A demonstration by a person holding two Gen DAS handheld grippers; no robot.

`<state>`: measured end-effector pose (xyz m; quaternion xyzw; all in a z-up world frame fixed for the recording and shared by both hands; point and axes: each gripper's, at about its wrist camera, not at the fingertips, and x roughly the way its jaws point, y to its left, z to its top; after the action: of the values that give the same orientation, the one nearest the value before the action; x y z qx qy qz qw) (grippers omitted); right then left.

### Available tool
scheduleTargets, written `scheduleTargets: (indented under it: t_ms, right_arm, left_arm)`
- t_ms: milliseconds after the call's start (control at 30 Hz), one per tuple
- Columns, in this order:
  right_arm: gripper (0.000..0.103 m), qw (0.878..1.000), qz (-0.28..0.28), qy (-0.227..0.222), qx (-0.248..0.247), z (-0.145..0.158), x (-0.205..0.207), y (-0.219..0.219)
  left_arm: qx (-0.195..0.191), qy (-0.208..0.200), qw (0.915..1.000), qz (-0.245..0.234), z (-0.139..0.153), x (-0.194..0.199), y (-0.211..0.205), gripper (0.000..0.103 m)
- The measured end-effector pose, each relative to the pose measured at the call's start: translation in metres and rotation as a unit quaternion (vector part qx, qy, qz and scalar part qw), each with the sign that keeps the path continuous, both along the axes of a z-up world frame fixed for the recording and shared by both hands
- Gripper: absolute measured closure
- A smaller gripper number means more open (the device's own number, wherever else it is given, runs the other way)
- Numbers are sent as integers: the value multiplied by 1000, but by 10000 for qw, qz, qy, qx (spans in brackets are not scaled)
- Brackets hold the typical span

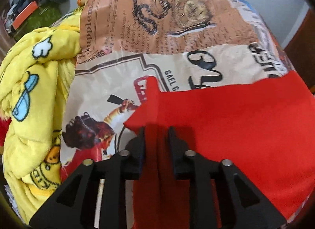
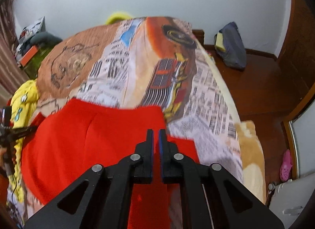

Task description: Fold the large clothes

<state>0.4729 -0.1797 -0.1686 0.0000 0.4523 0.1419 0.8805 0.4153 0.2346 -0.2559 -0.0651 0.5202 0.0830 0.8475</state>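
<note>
Left wrist view: the red garment is spread flat on the bed, toward its near right side. The left gripper is seen with its 2 fingers parted, a fold of red cloth hanging loose between them, not squeezed. A yellow blanket is bunched along the bed's left edge.

Right wrist view: the right gripper is nearly pressed together, only a slit left, nothing pinched, and the garment is seen under it.

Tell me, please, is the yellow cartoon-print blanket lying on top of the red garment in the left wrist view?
No. The yellow blanket is bunched at the bed's left side, apart from the red garment.
</note>
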Motion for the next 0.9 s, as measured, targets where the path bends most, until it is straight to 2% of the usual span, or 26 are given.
scheduleTargets:
  t_ms: [33,100,167,233,367,567,633,700,733,767,800,833,900]
  right_arm:
    - [89,10000,22,67,43,0,-6,-3]
    - [62,9998,41,158,112,0,-17,-8]
    - [52,9998,38,148,126,0,-33,-11]
    - [51,9996,126,221,157,-3,-45,-12]
    - [51,9980,157,569,238,-20,-66,-12]
    - [51,9929,-38,1049,553,-53,-80,-21]
    - [51,9926,-131,976,716,-55,-83,-23]
    - [51,9934,-144,906,687,-54,-85,-22]
    - [53,9943,-127,848,638,-53,-87,-20]
    - [63,9949,-69,801,607,-53,-88,-18]
    - [70,9955,-18,789,522,-54,-90,-15]
    - [73,9965,13,738,396,-55,-93,-12]
    - [88,9979,192,587,171,-50,-98,-5]
  left_arm:
    - [-11,-80,10000,-13,5,-7,0,59]
    - [-44,-256,9997,22,17,-22,2,46]
    - [-158,-329,9993,53,25,-39,5,42]
    - [-326,-313,9990,52,28,-55,7,38]
    - [-647,-219,9976,83,21,-90,7,36]
    - [-1132,185,9932,218,-13,-133,2,36]
    - [-1425,168,9893,279,-22,-142,1,36]
    - [-1483,-19,9880,437,-23,-148,1,36]
    - [-1517,-111,9872,472,-23,-149,1,43]
    - [-1532,-182,9867,510,-23,-149,0,50]
    - [-1554,-200,9864,499,-23,-149,0,62]
    - [-1557,-234,9863,489,-21,-148,-2,77]
    - [-1359,-272,9895,407,-14,-146,-5,91]
